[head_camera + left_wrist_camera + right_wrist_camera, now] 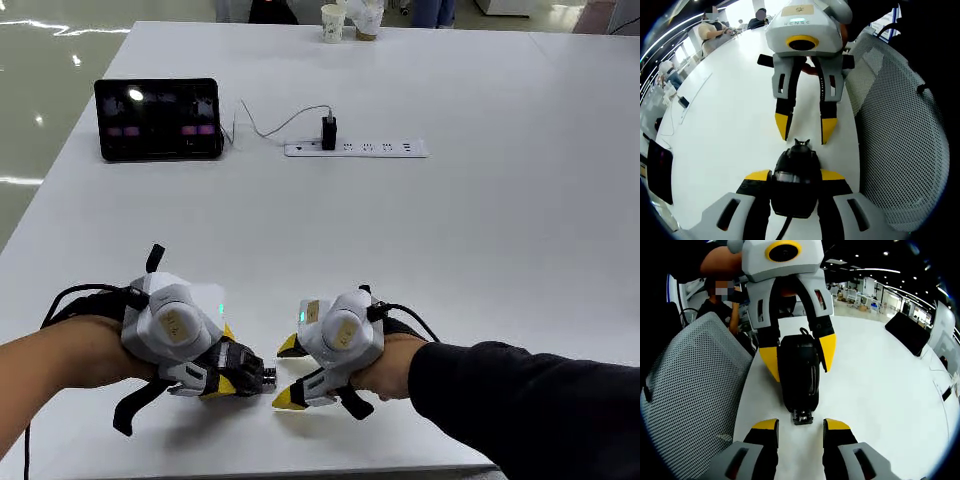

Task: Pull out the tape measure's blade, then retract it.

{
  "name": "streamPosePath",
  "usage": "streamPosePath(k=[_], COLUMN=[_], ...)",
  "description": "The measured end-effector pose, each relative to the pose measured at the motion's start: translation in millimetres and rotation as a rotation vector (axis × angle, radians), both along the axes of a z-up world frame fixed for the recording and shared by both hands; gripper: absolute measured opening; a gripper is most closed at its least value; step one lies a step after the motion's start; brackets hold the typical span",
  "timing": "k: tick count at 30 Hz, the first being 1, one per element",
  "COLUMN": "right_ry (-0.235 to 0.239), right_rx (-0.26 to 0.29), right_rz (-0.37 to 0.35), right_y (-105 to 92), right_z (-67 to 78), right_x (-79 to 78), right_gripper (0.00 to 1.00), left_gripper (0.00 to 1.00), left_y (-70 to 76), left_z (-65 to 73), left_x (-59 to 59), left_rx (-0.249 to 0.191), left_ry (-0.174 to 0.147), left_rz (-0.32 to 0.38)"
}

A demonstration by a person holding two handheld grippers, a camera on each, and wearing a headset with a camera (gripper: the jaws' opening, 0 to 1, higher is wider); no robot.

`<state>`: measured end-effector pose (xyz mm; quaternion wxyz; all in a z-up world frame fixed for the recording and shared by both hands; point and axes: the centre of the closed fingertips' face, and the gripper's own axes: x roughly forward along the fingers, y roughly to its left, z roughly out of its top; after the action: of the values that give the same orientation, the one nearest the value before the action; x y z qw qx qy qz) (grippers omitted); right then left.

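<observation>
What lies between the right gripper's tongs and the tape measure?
Nothing but bare table. In the right gripper view, the open right gripper faces the tip of the tape measure, which the left gripper holds.

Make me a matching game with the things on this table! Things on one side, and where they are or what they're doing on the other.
Things:
1. tape measure
2. right hand-held gripper
3. tablet
4. paper cup

Places or states:
A. white, at the table's far edge
B. open
C. clamped in the left hand-held gripper
D. dark screen, on the table's left side

Pairs: 1-C, 2-B, 3-D, 4-A
</observation>
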<state>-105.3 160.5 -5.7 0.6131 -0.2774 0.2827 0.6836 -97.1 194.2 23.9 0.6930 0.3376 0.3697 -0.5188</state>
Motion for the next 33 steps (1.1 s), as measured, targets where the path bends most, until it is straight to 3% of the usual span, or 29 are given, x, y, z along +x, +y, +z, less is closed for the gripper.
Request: streamPosePath(k=[3, 5, 16, 33], right_ry=[-0.046, -0.042, -0.038, -0.027], right_rx=[-0.001, 0.005, -0.009, -0.001], right_rz=[-0.007, -0.01, 0.015, 0.032], right_y=[3.3, 5.5, 11.4, 9.9], right_z=[-3.1, -2.7, -9.9, -9.4], right_x=[4.2, 4.8, 2.1, 4.3], right_gripper=[0.22, 0.17, 0.13, 0.1], left_gripper=[0.3, 0.3, 0.3, 0.3], left_y=[-0.1, -0.2, -0.1, 0.4], left_z=[-0.3, -0.2, -0.9, -1.8], left_x=[0.4, 0.3, 0.5, 1.4], left_rx=[0.0, 0.002, 0.003, 0.004], left_ry=[-0.004, -0.004, -0.004, 0.006], left_rz=[0.004, 0.005, 0.005, 0.006])
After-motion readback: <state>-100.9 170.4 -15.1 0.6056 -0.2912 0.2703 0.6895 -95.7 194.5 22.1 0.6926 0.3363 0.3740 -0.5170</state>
